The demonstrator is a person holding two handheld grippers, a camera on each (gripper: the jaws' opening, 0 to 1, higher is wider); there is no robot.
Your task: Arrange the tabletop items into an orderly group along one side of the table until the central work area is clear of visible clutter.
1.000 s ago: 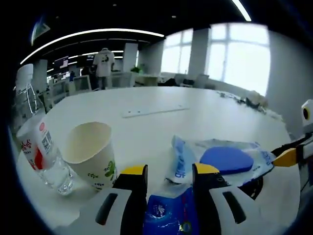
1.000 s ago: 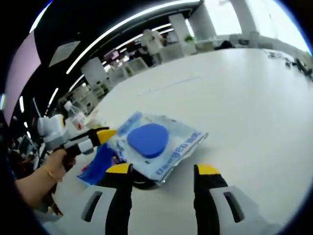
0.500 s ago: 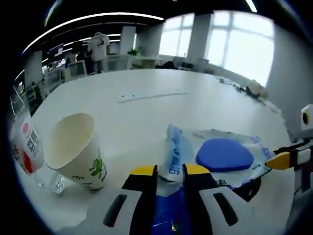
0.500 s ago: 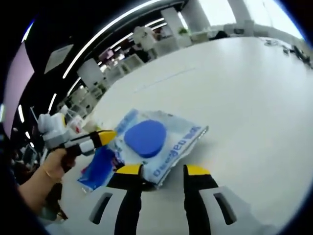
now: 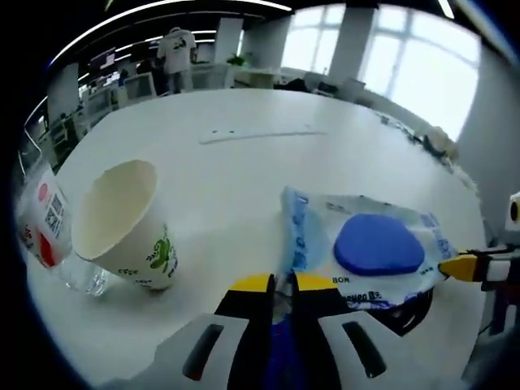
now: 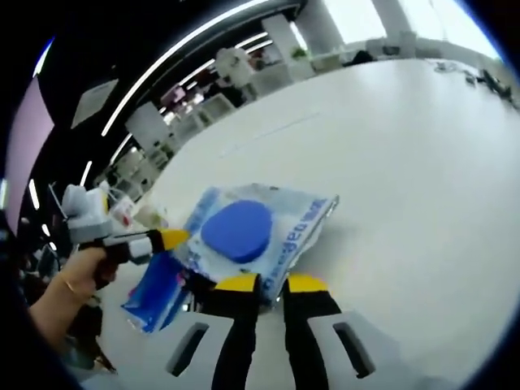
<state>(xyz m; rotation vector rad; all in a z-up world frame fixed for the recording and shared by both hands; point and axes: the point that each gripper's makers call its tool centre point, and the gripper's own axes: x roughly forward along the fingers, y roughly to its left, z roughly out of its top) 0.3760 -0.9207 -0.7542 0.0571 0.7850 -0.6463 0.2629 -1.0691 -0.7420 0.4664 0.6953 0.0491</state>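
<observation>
**A:** Two claws are on the job. In the left gripper view, what is the left claw [image 5: 281, 284] doing?

**B:** Its jaws are pinched nearly together on the blue packet [image 5: 280, 357], low in the frame. Just beyond lies the wet-wipe pack [image 5: 366, 252] with its blue lid, flat on the white tabletop [image 5: 244, 162]. A paper cup [image 5: 122, 223] leans beside a plastic bottle [image 5: 49, 244] on the far left.

**A:** And the right gripper view?

**B:** The right claw [image 6: 270, 283] is narrowed onto the near edge of the wet-wipe pack [image 6: 252, 231]. The blue packet [image 6: 154, 284] hangs from the left claw [image 6: 175, 238], held by a hand [image 6: 77, 276].

**A:** How will the pack handle?

**B:** Probably soft, floppy and slick; the crimped edge seems the best hold. Its long axis runs from lower left up to the right, away from the claw.
</observation>
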